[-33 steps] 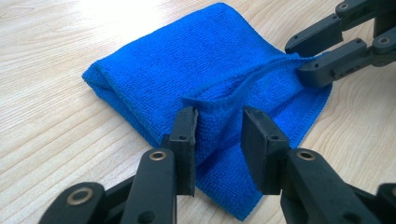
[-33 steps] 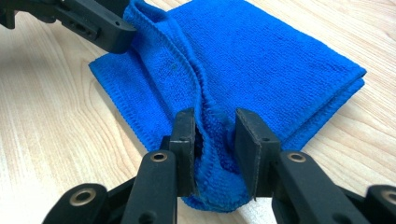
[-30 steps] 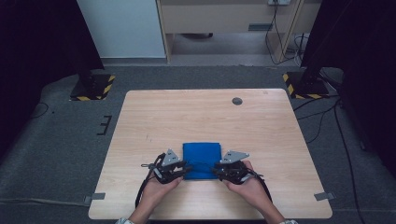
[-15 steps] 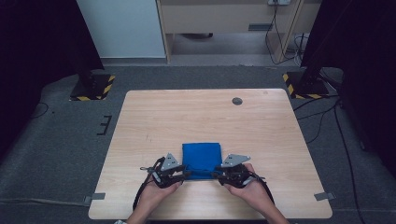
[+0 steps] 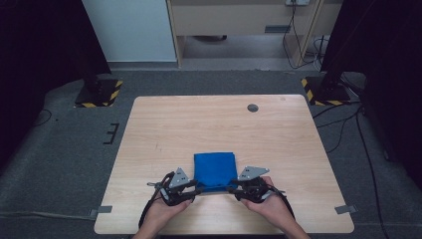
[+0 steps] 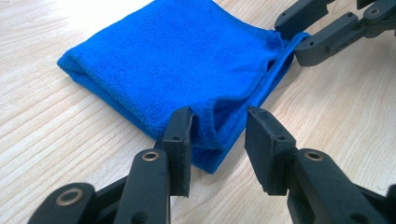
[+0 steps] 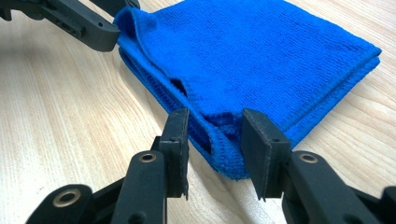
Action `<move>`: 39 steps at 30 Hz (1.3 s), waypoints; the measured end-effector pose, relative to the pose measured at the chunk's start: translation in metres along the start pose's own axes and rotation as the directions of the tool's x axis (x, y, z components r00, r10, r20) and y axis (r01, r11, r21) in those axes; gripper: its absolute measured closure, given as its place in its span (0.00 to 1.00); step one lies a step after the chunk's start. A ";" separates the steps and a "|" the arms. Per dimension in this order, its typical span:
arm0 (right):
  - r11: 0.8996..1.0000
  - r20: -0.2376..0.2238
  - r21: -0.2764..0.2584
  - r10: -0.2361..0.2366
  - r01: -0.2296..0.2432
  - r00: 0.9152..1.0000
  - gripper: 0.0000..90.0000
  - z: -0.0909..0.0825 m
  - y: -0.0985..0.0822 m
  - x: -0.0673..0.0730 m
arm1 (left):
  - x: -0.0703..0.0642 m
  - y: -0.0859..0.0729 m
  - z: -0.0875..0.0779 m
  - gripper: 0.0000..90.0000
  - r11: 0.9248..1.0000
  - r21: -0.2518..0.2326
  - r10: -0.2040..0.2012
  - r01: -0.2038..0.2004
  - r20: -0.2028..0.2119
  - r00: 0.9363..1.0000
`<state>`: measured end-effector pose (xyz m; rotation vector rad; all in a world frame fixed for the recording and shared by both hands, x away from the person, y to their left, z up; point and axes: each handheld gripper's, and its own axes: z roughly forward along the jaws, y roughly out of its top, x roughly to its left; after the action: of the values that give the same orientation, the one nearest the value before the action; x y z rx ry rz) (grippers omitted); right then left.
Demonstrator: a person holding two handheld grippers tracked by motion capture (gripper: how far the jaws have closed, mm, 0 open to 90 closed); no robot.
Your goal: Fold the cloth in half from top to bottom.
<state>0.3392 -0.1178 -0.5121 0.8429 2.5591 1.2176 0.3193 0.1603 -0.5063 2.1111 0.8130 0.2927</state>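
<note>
A folded blue cloth (image 5: pixel 214 169) lies flat on the wooden table (image 5: pixel 199 124) near its front edge. My left gripper (image 5: pixel 196 191) is at the cloth's near left corner and my right gripper (image 5: pixel 233 189) at its near right corner. In the left gripper view the cloth (image 6: pixel 177 60) has a rumpled corner between the jaws of the left gripper (image 6: pixel 217 135), with slack beside the pads. The right gripper (image 7: pixel 212 135) frames the other corner of the cloth (image 7: pixel 261 51) the same way. Both pairs of jaws have just been opening and stand open around the cloth.
A round grommet hole (image 5: pixel 253 107) sits at the table's far right. Beyond the far corners, two stands rest on yellow-and-black striped bases (image 5: pixel 99 92) (image 5: pixel 326 89) on the grey floor. Cables run along the floor at the right.
</note>
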 end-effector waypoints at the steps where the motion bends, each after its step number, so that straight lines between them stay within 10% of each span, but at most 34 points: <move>1: 1.000 0.001 -0.002 0.001 -0.001 1.000 0.69 0.000 0.000 0.001 | 0.000 0.000 -0.001 0.68 1.000 0.000 0.001 -0.001 0.003 1.000; 24: 0.999 0.034 -0.050 0.024 -0.023 0.999 0.54 -0.006 0.026 -0.007 | 0.016 0.026 -0.012 0.65 0.999 -0.050 -0.022 0.019 -0.057 0.998; 39: 0.992 0.146 -0.075 0.114 -0.104 0.983 0.19 -0.004 0.052 -0.033 | 0.038 0.056 -0.016 0.23 0.994 -0.060 -0.103 0.096 -0.115 0.988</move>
<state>0.3863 -0.1129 -0.4728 1.0303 2.3681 1.2129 0.3664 0.1700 -0.4556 2.0101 0.9662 0.3848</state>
